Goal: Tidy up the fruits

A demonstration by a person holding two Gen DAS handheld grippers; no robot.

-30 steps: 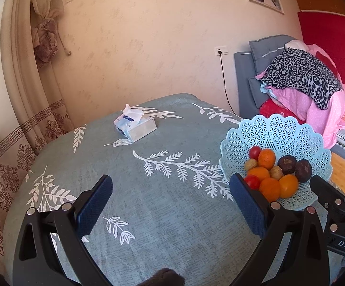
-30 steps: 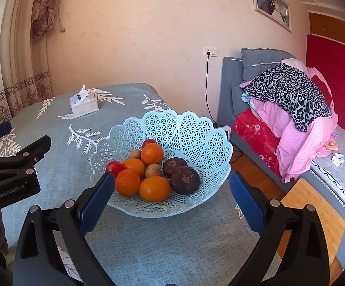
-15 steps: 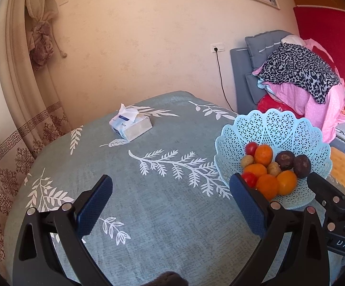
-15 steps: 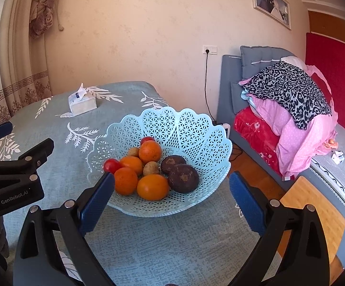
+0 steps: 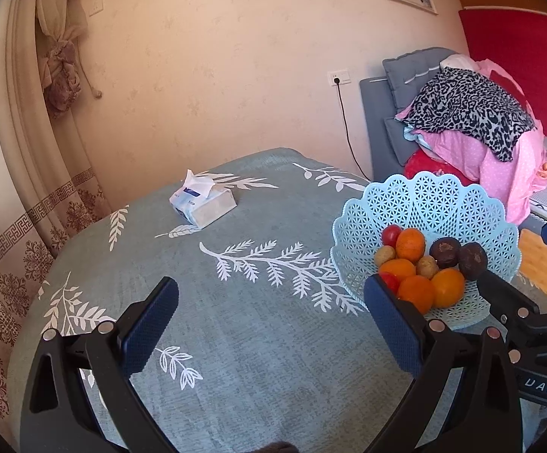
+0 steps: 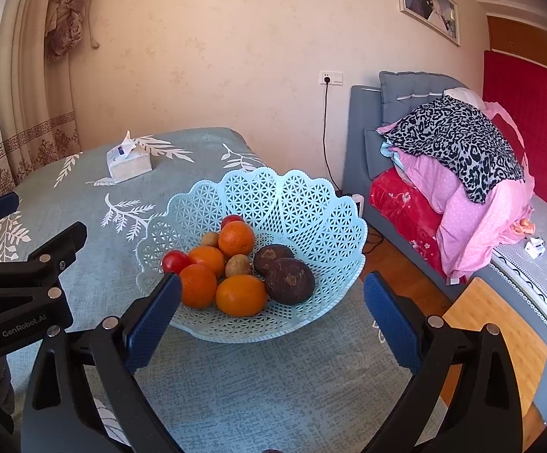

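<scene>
1. Left wrist view: the left tongs [image 5: 271, 324] are spread wide and carry nothing, with only the leaf-printed surface [image 5: 235, 302] between the two blue pads. The pale blue basket [image 5: 424, 204] sits off to the right of them, near the surface's right edge, so the fruit lies to the side of these tongs and not ahead of them. The tongs' right pad overlaps the basket's near-left rim in the picture; whether it touches I cannot tell. A tissue box [image 5: 203, 205] rests well apart, further back towards the wall. The black frame of the right tongs [image 5: 515, 313] comes in at the lower right, close to the basket.

2. Right wrist view: the right tongs [image 6: 271, 324] are also wide open and empty, and here the basket [image 6: 311, 204] lies straight ahead, centred in the gap between the pads. The nearest orange [image 6: 241, 294] sits almost on the centre line, with another orange [image 6: 197, 285] just left of it and a dark round fruit [image 6: 289, 281] just right. A red tomato [image 6: 175, 261] sits at the left of the heap. The fruits are roundish, so no long axis matters for the grip.

3. Judgement: the right tongs are the nearer and better aligned; a short forward and downward reach should bring them over the front orange, while the left tongs would need to swing right.
</scene>
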